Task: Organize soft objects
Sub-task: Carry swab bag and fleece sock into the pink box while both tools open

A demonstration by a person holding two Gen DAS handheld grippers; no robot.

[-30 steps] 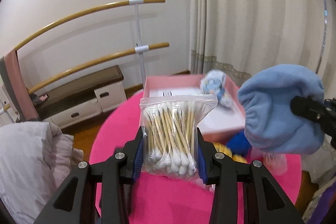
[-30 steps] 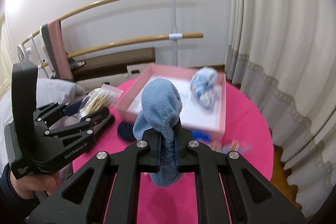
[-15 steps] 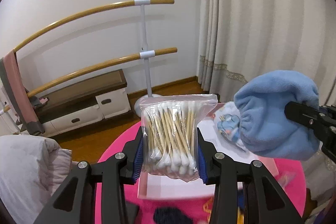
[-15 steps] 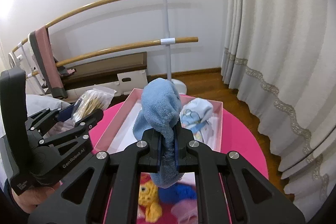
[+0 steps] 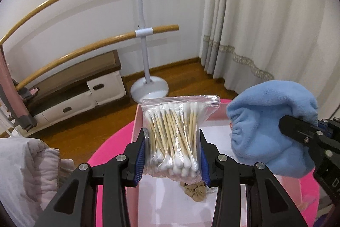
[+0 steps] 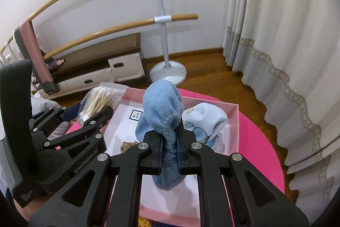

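Note:
My left gripper (image 5: 172,150) is shut on a clear zip bag of cotton swabs (image 5: 175,137), held above the left part of a shallow pink box (image 5: 136,120). In the right wrist view that gripper (image 6: 89,112) and the swab bag (image 6: 99,99) hang over the box's left rim. My right gripper (image 6: 170,150) is shut on a fuzzy blue sock (image 6: 163,112), which hangs over the pink box (image 6: 235,120); the same sock (image 5: 267,133) fills the right of the left wrist view. Inside the box lie a pale blue printed sock (image 6: 204,122) and a small tan scrunchie (image 5: 194,192).
The box rests on a round pink table (image 6: 261,146). Behind stand a white-based wooden bar rack (image 5: 146,35), a low bench with drawers (image 5: 70,95) and curtains (image 6: 286,35). A pale quilted fabric (image 5: 23,167) lies at the left. A person's hand (image 6: 19,209) holds the left gripper.
Both grippers have travelled forward over the table with their loads still held. The pink box now lies directly beneath them, where earlier it was farther ahead.

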